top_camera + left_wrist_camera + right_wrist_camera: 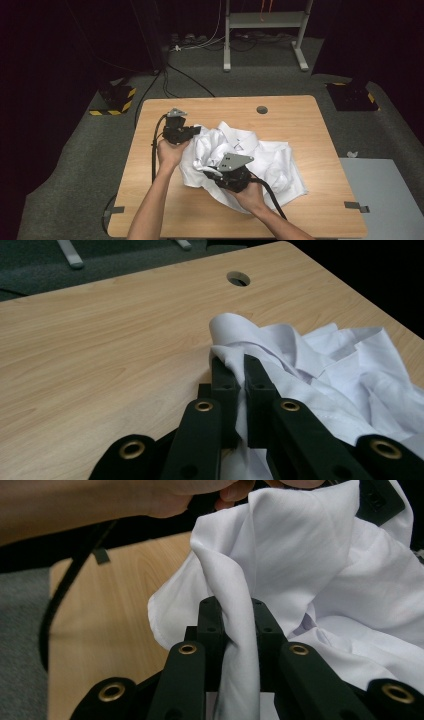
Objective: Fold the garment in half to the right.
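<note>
1. Your crumpled white cotton shirt lies right of the middle of the light wooden table, its hem reaching toward the near edge.
2. Your left gripper has its jaws clamped on a fold at the shirt's left side.
3. Your right gripper pinches a raised fold on the shirt's near side.
4. You have bare wood along the far edge around the round cable hole, plus the left strip and the near-left corner.
</note>
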The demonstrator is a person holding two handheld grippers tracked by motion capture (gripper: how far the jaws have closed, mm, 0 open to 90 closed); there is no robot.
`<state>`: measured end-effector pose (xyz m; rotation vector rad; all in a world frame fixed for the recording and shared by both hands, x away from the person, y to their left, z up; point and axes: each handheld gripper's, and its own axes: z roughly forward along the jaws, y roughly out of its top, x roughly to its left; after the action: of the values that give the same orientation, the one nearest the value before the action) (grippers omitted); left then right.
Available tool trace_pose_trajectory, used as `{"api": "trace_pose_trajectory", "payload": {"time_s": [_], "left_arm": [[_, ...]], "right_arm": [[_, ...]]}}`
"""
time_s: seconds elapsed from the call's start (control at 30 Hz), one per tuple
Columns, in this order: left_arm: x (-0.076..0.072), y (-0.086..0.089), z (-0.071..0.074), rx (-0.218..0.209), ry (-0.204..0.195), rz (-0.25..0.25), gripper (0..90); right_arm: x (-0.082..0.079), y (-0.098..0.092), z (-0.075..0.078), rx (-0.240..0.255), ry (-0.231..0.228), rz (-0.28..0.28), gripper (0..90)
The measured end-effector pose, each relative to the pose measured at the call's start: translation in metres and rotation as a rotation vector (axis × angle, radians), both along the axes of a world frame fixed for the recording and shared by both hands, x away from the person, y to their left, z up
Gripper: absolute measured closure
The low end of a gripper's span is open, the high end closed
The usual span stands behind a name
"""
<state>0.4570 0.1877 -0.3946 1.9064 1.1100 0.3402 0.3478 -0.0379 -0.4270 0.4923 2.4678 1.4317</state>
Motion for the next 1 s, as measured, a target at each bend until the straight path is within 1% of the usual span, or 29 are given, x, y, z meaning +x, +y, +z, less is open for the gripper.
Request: {"api": "trace_pose_trajectory", "payload": {"time_s": [0.13, 0.23, 0.3, 0.33, 0.37, 0.4, 0.43, 0.47, 0.5, 0.53, 0.57, 0.6, 0.67, 0.73, 0.77, 0.8, 0.9, 1.0], "left_arm": [[-0.007, 0.013, 0.023, 0.032, 0.004, 0.01, 86.7], [-0.012, 0.022, 0.041, 0.042, 0.014, 0.02, 86.7], [-0.014, 0.025, 0.054, 0.046, 0.02, 0.028, 86.7], [-0.015, 0.025, 0.059, 0.042, 0.019, 0.031, 86.7], [-0.015, 0.025, 0.059, 0.042, 0.019, 0.031, 86.7], [-0.015, 0.024, 0.065, 0.041, 0.014, 0.033, 86.7], [-0.015, 0.021, 0.069, 0.034, 0.005, 0.033, 86.7], [-0.012, 0.01, 0.072, 0.009, -0.014, 0.03, 86.6], [-0.009, 0.002, 0.07, -0.005, -0.02, 0.029, 86.5], [-0.009, 0.002, 0.07, -0.005, -0.02, 0.029, 86.5], [-0.005, -0.007, 0.066, -0.01, -0.025, 0.03, 86.5], [0.005, -0.029, 0.052, -0.001, -0.035, 0.035, 86.4], [0.015, -0.052, 0.034, 0.004, -0.045, 0.033, 86.4], [0.024, -0.073, 0.014, -0.003, -0.056, 0.031, 86.3], [0.024, -0.073, 0.014, -0.003, -0.056, 0.031, 86.3], [0.031, -0.09, -0.004, 0.004, -0.055, 0.028, 86.3], [0.037, -0.109, -0.026, 0.016, -0.058, 0.028, 86.3], [0.037, -0.121, -0.044, 0.025, -0.067, 0.029, 86.2]], "right_arm": [[0.0, 0.009, 0.012, 0.062, 0.017, 0.041, 80.0], [0.001, 0.015, 0.022, 0.116, 0.029, 0.07, 80.0], [0.0, 0.018, 0.028, 0.157, 0.036, 0.086, 80.0], [0.0, 0.018, 0.031, 0.18, 0.037, 0.091, 80.0], [0.0, 0.016, 0.034, 0.202, 0.036, 0.095, 80.0], [0.0, 0.016, 0.034, 0.202, 0.036, 0.095, 80.0], [0.0, 0.014, 0.036, 0.225, 0.033, 0.092, 80.0], [0.001, 0.004, 0.039, 0.261, 0.023, 0.079, 80.0], [0.002, -0.003, 0.04, 0.275, 0.018, 0.067, 80.0], [0.003, -0.012, 0.039, 0.287, 0.014, 0.05, 80.0], [0.003, -0.012, 0.039, 0.287, 0.014, 0.05, 80.0], [0.008, -0.031, 0.034, 0.298, 0.018, 0.007, 80.0], [0.014, -0.052, 0.024, 0.293, 0.031, -0.042, 80.0], [0.02, -0.073, 0.013, 0.299, 0.059, -0.088, 80.0], [0.02, -0.073, 0.013, 0.299, 0.059, -0.088, 80.0], [0.025, -0.091, 0.0, 0.295, 0.082, -0.134, 80.0], [0.03, -0.115, -0.019, 0.285, 0.112, -0.187, 80.0], [0.033, -0.131, -0.038, 0.274, 0.146, -0.221, 79.9]]}}
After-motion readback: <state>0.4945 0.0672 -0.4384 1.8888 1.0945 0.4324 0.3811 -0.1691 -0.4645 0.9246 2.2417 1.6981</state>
